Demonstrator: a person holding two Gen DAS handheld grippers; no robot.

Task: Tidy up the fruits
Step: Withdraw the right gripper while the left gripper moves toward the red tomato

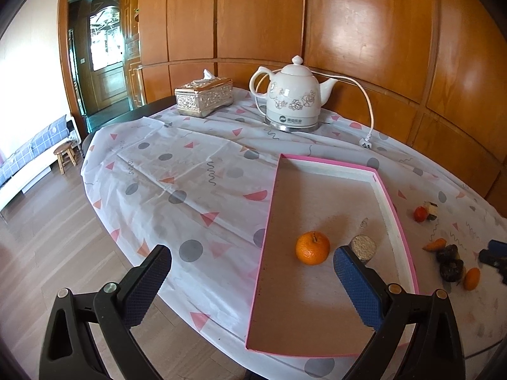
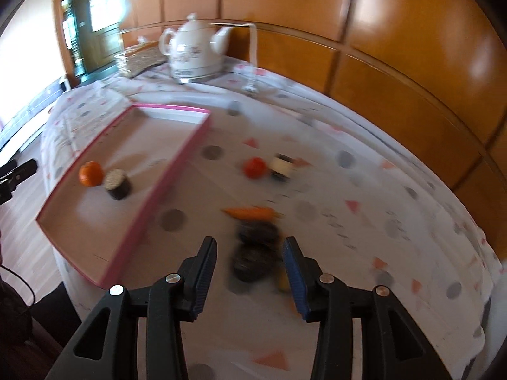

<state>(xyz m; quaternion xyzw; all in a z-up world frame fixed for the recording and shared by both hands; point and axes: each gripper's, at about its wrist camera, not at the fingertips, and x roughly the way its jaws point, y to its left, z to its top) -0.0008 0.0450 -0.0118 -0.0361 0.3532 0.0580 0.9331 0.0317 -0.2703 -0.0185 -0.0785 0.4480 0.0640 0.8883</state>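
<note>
Orange tangerine [image 1: 312, 248] lies beyond open left hand-held gripper [image 1: 253, 280].

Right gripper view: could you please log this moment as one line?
right gripper: open, empty, above dark items | left gripper: open, empty | tray: orange, sushi roll

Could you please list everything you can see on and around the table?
tray: 1, pink rim, on the tablecloth
orange: 1, orange, in the tray
roll: 1, dark with a pale top, in the tray beside the orange
tomato: 1, red, on the cloth right of the tray
carrot: 1, orange, on the cloth
dark lumps: 2, blackish, blurred, ahead of the right gripper
kettle: 1, white, far side of the table
tissue box: 1, silver, left of the kettle
tablecloth: 1, white, patterned
left gripper: open, empty
right gripper: open, empty
</note>
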